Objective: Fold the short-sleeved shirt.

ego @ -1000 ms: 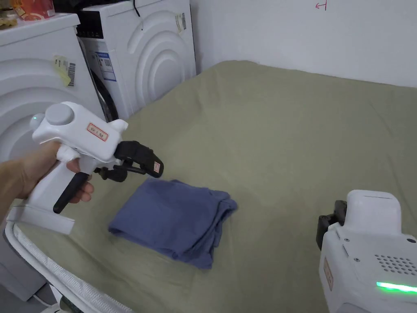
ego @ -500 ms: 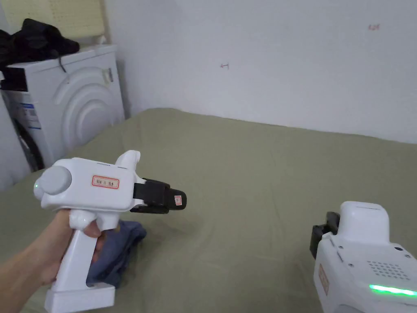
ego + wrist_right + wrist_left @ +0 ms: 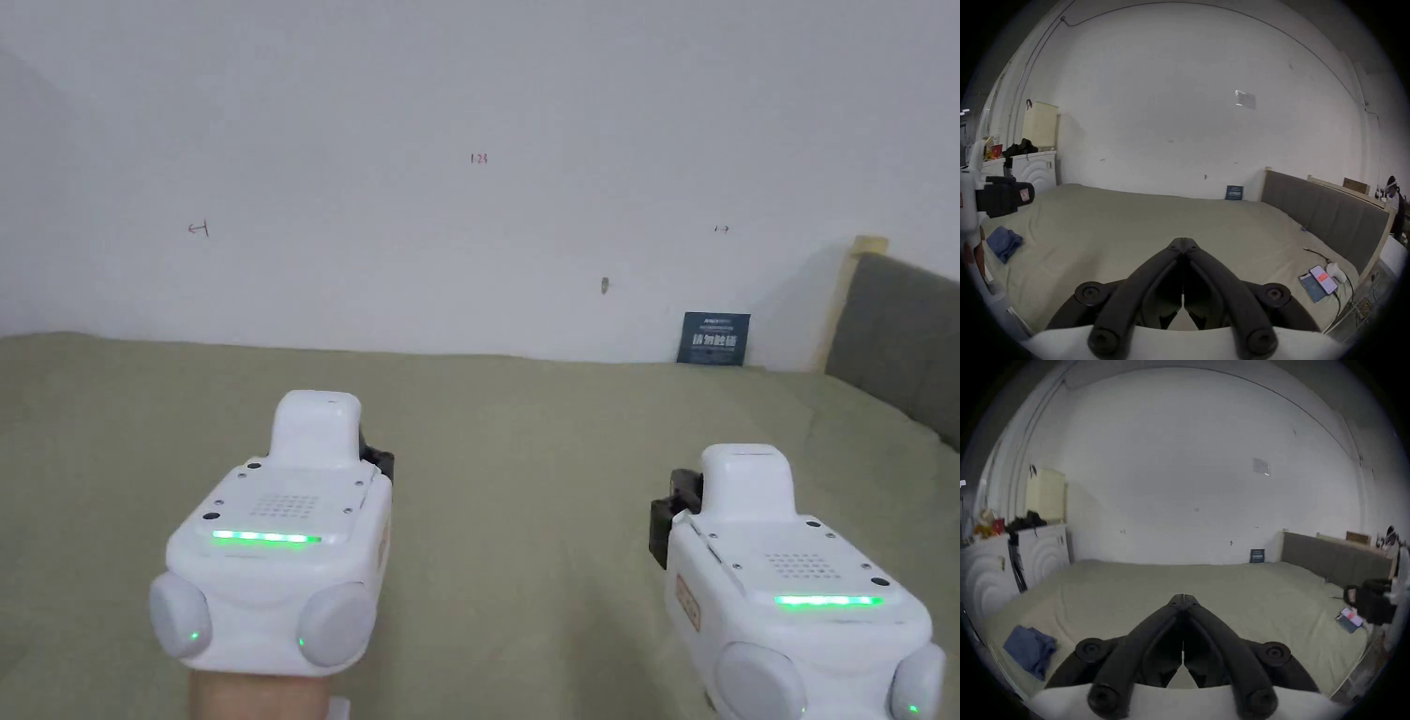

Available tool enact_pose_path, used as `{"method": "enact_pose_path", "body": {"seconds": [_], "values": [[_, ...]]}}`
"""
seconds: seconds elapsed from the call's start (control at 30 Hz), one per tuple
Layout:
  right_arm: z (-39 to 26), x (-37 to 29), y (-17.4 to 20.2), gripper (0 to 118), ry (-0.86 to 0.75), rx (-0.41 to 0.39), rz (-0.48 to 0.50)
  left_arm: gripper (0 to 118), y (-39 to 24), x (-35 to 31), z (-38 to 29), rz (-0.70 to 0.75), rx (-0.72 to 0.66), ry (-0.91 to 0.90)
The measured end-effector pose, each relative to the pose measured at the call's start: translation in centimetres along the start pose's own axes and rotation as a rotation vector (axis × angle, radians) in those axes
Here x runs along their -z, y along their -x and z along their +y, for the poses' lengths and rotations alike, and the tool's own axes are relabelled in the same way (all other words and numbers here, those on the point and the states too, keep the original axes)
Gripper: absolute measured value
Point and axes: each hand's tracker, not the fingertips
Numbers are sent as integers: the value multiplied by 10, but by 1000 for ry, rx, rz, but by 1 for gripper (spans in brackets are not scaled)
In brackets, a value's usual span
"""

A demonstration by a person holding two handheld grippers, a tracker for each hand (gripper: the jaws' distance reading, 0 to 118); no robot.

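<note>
While both grippers, left point(image 3: 1183, 596) and right point(image 3: 1183, 240), closed empty, blue shirt point(image 3: 1029, 649) lies folded, rumpled on bedsheet point(image 3: 1130, 586).

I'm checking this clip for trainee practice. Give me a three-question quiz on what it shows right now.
1. True or false: the left gripper holds the blue shirt.
2. The shirt lies: A) folded on the bed; B) on the washing machine; C) spread flat.
3. What state is the right gripper in?

Key: 1 false, its jaws are shut on nothing; 2 A; 3 shut, empty.
</note>
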Motion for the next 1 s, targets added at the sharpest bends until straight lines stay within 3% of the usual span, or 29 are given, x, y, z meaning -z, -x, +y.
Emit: {"method": "enact_pose_path", "body": {"seconds": [0.13, 0.57, 0.6, 0.63, 0.67, 0.7, 0.73, 0.77, 1.0], "values": [[2, 3, -4, 0, -18, 21, -6, 0, -13, -3, 6, -28, 52, 25], [9, 13, 14, 2, -36, 0, 30, 4, 11, -2, 6, 28, -5, 50], [10, 14, 15, 19, -40, 3, 29, 21, 13, -2, 6, 42, -7, 45], [11, 16, 17, 50, -41, 2, 29, 53, 17, -2, 6, 42, -8, 41], [14, 19, 18, 95, -30, -3, 22, 97, 19, 2, 7, 42, -11, 50], [14, 21, 20, 116, -26, 1, 22, 118, 22, 4, 5, 41, -9, 110], [15, 12, 17, 114, -72, 41, 3, 117, 21, -2, 5, 37, -21, 35], [22, 13, 18, 118, -46, 7, 7, 118, 21, -5, 7, 65, -10, 45], [15, 18, 24, 118, -37, 8, 28, 118, 26, -3, 11, 99, 46, 30]]}}
